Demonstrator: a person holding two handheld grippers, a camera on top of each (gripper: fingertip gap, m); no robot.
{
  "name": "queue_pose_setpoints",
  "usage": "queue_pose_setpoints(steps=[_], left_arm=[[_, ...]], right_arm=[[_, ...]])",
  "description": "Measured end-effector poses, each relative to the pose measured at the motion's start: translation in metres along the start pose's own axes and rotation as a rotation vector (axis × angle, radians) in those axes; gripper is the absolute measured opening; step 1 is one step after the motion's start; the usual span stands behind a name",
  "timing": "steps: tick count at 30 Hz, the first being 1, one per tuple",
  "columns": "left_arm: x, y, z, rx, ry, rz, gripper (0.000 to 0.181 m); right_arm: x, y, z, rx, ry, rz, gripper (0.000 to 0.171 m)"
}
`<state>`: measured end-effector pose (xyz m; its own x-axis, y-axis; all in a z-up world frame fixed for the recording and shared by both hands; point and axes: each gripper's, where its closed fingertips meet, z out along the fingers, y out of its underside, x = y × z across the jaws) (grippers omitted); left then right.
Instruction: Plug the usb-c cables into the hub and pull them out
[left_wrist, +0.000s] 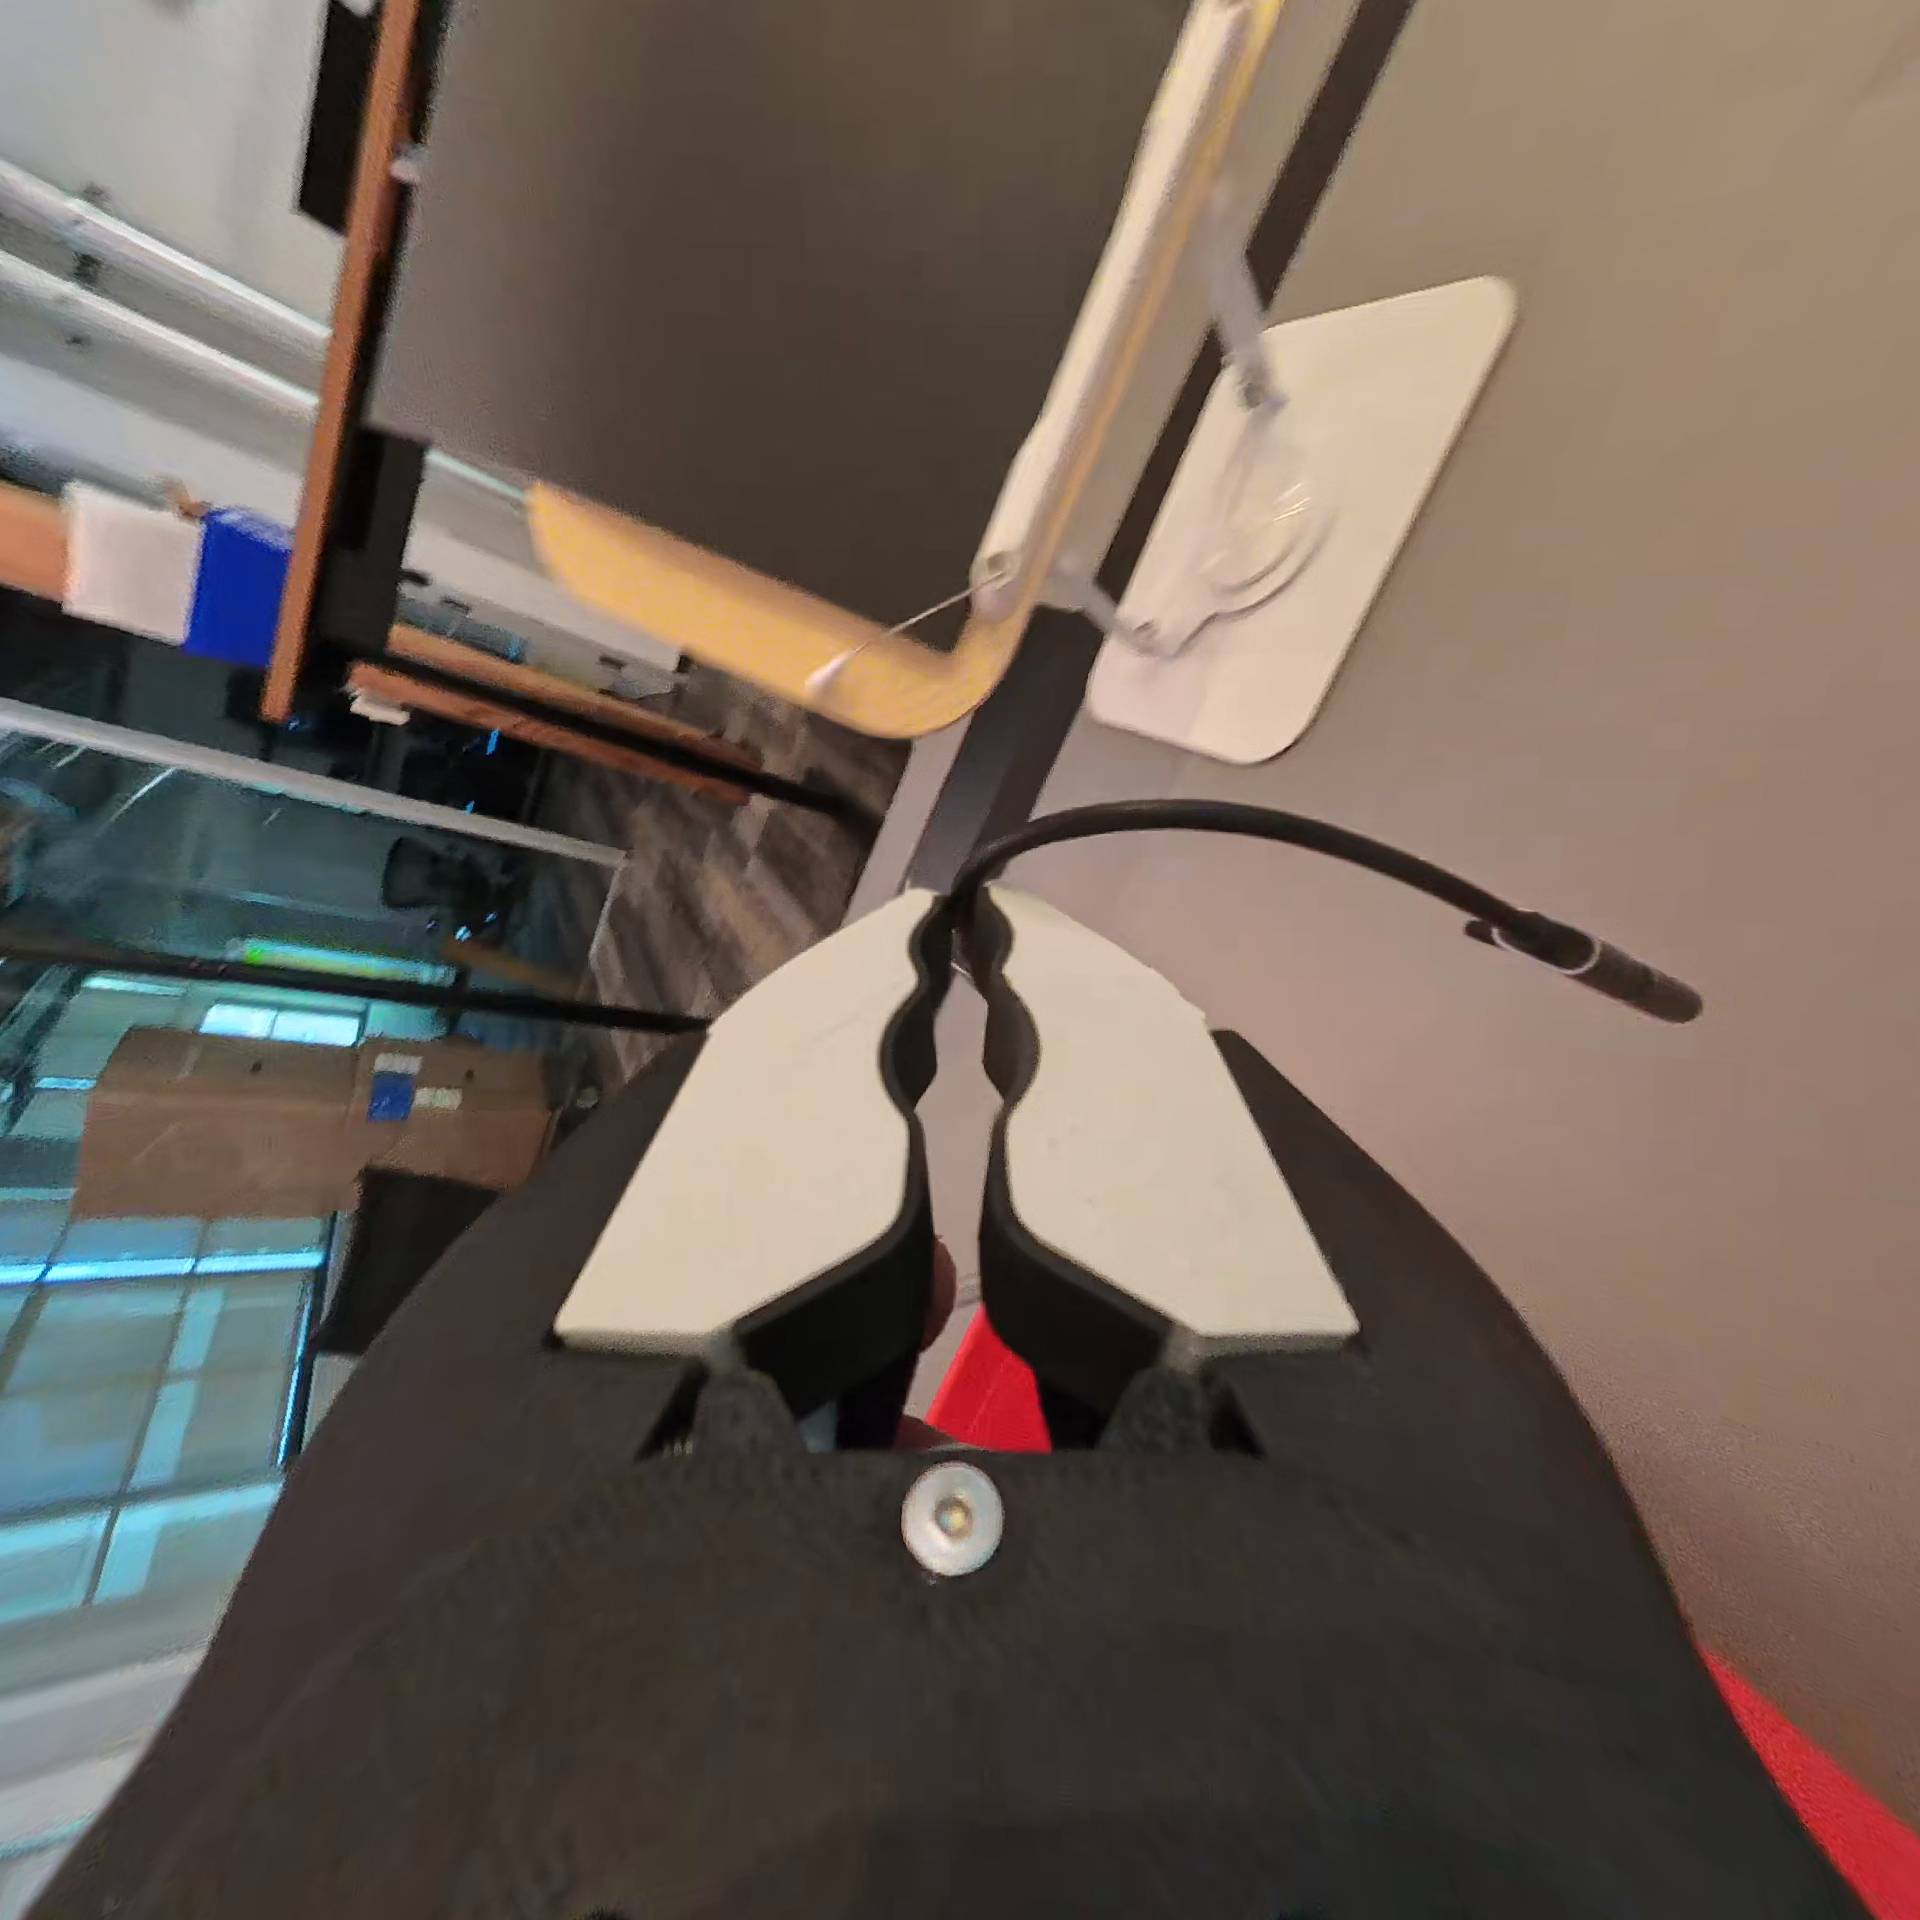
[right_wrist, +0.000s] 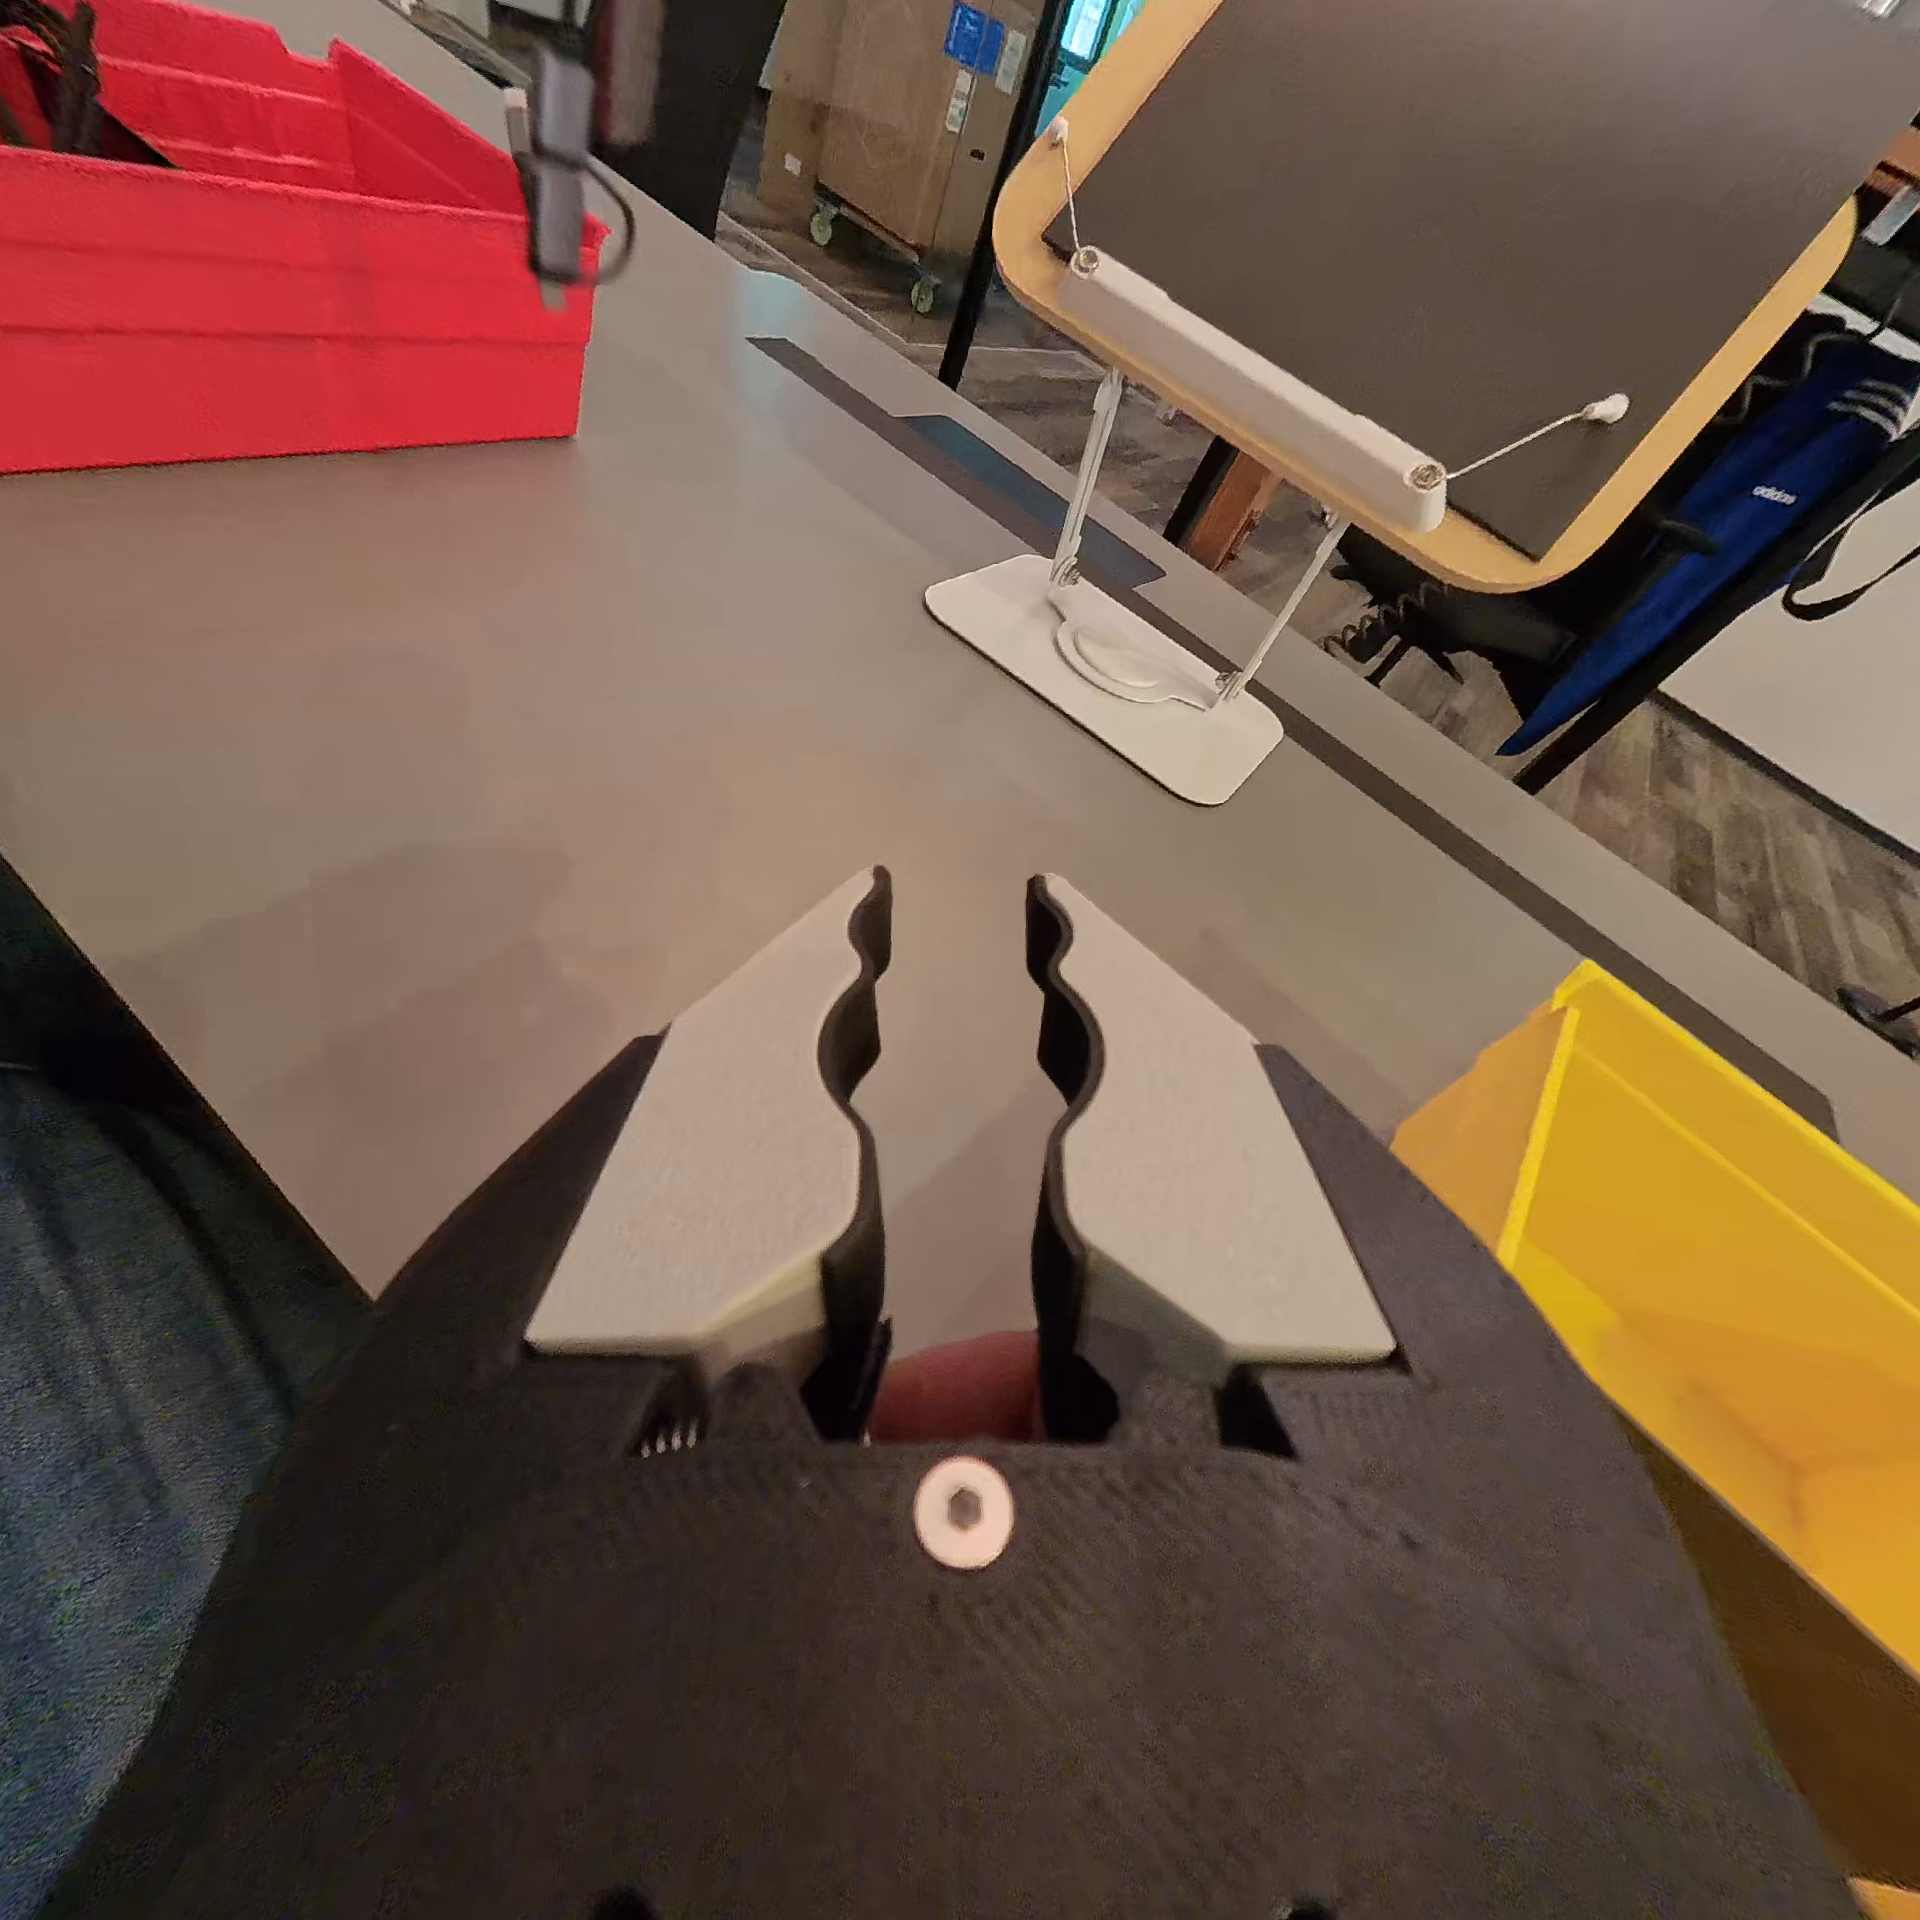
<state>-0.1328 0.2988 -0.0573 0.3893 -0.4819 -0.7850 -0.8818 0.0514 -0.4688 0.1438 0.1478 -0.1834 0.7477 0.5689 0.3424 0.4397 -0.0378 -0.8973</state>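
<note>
Two bins (right_wrist: 291, 312) flank stand (right_wrist: 1101, 665).

Both my views are evenly lit by soft indoor light — nothing blown out. In my left wrist view the whole frame is tilted and smeared with motion blur, worst on the shelving left of the white stand (left_wrist: 1299, 520); the black cable (left_wrist: 1247, 831) stays fairly sharp. My right wrist view is crisper: the grey table (right_wrist: 520, 675) carries a dull sheen and soft shadows ahead of my right gripper (right_wrist: 958, 894). The edges bow outward — the red bin (right_wrist: 291, 353) and the dangling connector by it are blurred.
</note>
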Motion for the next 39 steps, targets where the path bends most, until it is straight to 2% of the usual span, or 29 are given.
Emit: queue_pose_setpoints(steps=[3,8,17,20,31,36,39], left_arm=[[0.052,-0.023,0.026,0.006,0.107,0.004,0.003],[0.133,-0.038,0.053,-0.013,0.237,-0.026,0.003],[0.197,-0.024,0.081,-0.093,0.252,0.053,0.003],[0.201,-0.022,0.089,-0.102,0.194,0.109,0.003],[0.224,-0.020,0.143,-0.169,0.236,0.088,0.008],[0.226,-0.016,0.136,-0.152,0.287,0.009,0.034],[0.206,-0.019,0.112,-0.123,0.274,0.008,0.036]], right_arm=[[-0.003,0.006,0.000,-0.006,-0.009,0.008,0.023],[-0.009,0.015,0.001,-0.012,-0.033,0.037,0.024],[-0.018,0.030,0.010,-0.039,-0.064,0.048,0.024],[-0.023,0.034,0.014,-0.050,-0.081,0.054,0.024],[-0.035,0.056,0.033,-0.101,-0.112,0.050,0.024],[-0.037,0.065,0.035,-0.107,-0.124,0.069,0.024],[-0.037,0.069,0.036,-0.109,-0.127,0.075,0.024]])
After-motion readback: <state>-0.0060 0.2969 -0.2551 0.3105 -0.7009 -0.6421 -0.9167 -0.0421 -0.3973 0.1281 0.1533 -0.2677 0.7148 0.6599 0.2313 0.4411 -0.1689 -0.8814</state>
